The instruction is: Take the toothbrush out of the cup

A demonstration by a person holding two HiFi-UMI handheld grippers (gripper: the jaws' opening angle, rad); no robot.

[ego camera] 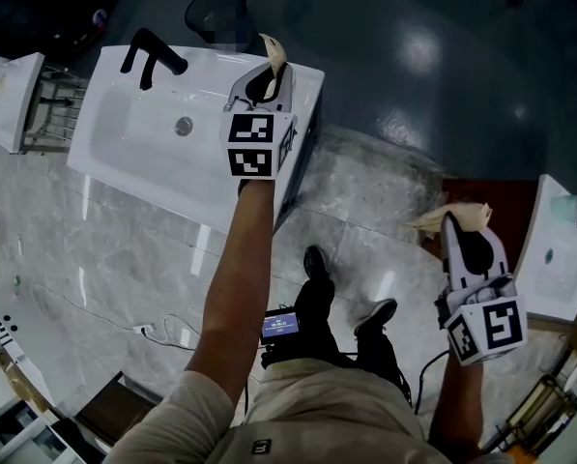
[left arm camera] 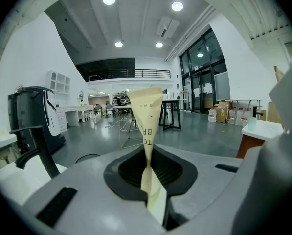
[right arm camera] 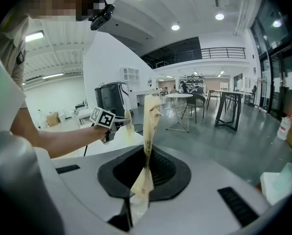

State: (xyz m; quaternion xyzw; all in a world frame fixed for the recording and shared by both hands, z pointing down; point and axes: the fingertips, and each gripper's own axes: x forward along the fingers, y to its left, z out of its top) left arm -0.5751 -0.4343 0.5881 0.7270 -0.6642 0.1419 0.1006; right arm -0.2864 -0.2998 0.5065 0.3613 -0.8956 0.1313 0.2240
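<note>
Pinching the lower end of a printed paper strip [left arm camera: 146,116], the left gripper [ego camera: 267,73] has its jaws closed on it, and the strip stands up out of the gap and widens toward its top. The left arm [ego camera: 235,278] is stretched straight out ahead of the person. It sets that gripper over the right end of a white basin [ego camera: 143,153], with a black faucet [ego camera: 153,56] to the gripper's left and a black bin [ego camera: 216,13] beyond it. The right gripper [ego camera: 454,230] likewise clamps a crumpled paper strip [right arm camera: 150,116] between closed jaws. Its hand is held nearer the body, lower and well apart from the left one. Off to that gripper's right, a pale greenish cup [ego camera: 563,205] stands on a second basin [ego camera: 559,269], clear of both grippers. It is too small to tell whether a toothbrush stands in it. The head view alone shows both arms at once and the marble floor [ego camera: 95,249] under the person's shoes. The right gripper view shows the left gripper and its forearm from the side, while the left gripper view shows the cup far off at its right edge.
</note>
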